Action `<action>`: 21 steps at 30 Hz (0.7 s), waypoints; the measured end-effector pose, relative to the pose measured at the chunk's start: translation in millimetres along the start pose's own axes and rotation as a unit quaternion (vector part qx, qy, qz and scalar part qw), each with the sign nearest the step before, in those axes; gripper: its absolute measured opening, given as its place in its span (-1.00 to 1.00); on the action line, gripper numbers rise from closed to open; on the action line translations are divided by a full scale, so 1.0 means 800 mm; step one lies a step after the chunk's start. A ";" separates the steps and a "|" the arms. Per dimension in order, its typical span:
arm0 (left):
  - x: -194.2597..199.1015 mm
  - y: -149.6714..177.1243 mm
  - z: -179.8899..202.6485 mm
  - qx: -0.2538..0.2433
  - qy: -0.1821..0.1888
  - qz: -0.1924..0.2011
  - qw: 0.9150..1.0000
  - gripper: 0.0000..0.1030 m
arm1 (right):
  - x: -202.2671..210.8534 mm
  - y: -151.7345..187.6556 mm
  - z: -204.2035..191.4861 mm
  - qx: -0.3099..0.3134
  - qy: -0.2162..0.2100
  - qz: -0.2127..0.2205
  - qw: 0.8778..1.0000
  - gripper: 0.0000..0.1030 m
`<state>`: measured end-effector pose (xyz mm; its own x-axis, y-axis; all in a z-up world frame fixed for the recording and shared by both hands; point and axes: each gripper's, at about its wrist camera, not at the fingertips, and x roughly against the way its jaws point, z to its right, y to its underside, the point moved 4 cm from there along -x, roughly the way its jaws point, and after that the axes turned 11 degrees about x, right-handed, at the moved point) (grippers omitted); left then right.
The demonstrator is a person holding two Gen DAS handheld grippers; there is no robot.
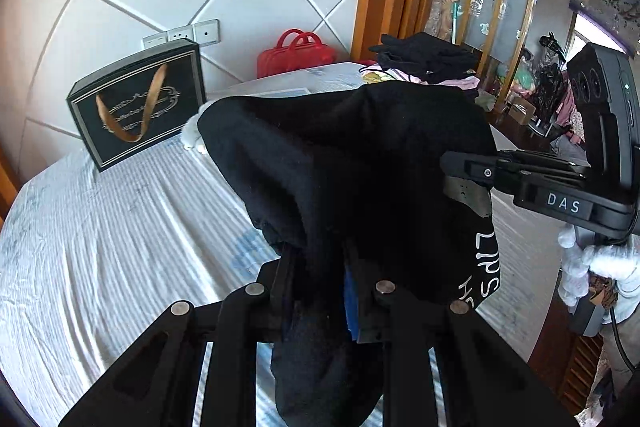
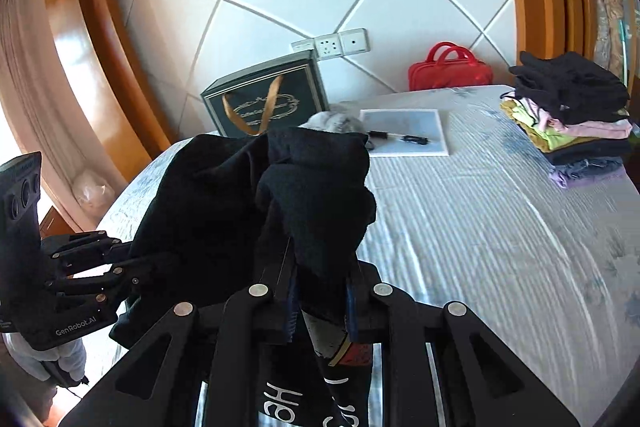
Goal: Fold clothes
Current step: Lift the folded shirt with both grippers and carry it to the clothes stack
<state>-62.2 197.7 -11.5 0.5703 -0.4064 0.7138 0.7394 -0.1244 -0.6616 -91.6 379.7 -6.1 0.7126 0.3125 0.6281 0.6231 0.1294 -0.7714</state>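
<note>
We hold a black garment [image 1: 352, 163] up off the bed [image 1: 100, 247], one edge in each claw. Our left claw [image 1: 320, 267] is pressed together on bunched cloth, and our right claw [image 2: 320, 279] pinches another fold of it; white lettering hangs below. The cloth sags between the two grips, clear of the striped sheet. We judge this the lift-and-spread step: the piece is not yet laid flat. Next we should draw the claws apart to take out the sag, then lower it onto the bare middle of the bed, short of the folded stack [image 2: 576, 111] at the far right corner.
</note>
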 end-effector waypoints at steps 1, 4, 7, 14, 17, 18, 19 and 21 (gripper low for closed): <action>-0.011 -0.003 0.019 0.004 0.002 -0.003 1.000 -0.64 | 0.005 0.002 0.021 -0.001 0.000 -0.001 1.000 -0.67; -0.043 -0.019 0.078 0.015 0.011 -0.006 1.000 -0.64 | 0.022 -0.001 0.085 0.006 -0.003 -0.005 1.000 -0.67; -0.071 -0.049 0.139 0.016 0.021 0.001 1.000 -0.64 | 0.041 -0.013 0.149 0.013 0.002 -0.004 1.000 -0.67; -0.124 -0.144 0.265 -0.015 0.078 0.031 0.996 -0.64 | 0.103 -0.061 0.283 0.020 0.062 0.019 0.998 -0.67; -0.154 -0.195 0.312 -0.013 0.088 0.039 0.995 -0.64 | 0.122 -0.095 0.343 0.026 0.082 0.028 0.996 -0.67; -0.165 -0.212 0.328 -0.012 0.090 0.040 0.995 -0.64 | 0.124 -0.110 0.365 0.029 0.082 0.031 0.996 -0.67; -0.177 -0.231 0.344 -0.012 0.089 0.041 0.995 -0.64 | 0.124 -0.127 0.388 0.032 0.083 0.033 0.996 -0.67; -0.202 -0.269 0.376 -0.009 0.082 0.049 0.995 -0.64 | 0.119 -0.163 0.437 0.044 0.080 0.035 0.995 -0.67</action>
<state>-205.7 562.3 84.8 0.5728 -0.5592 0.5993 0.6753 -0.0924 -0.7317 -217.5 721.3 118.7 0.8000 0.1715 0.5750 0.5441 0.1967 -0.8157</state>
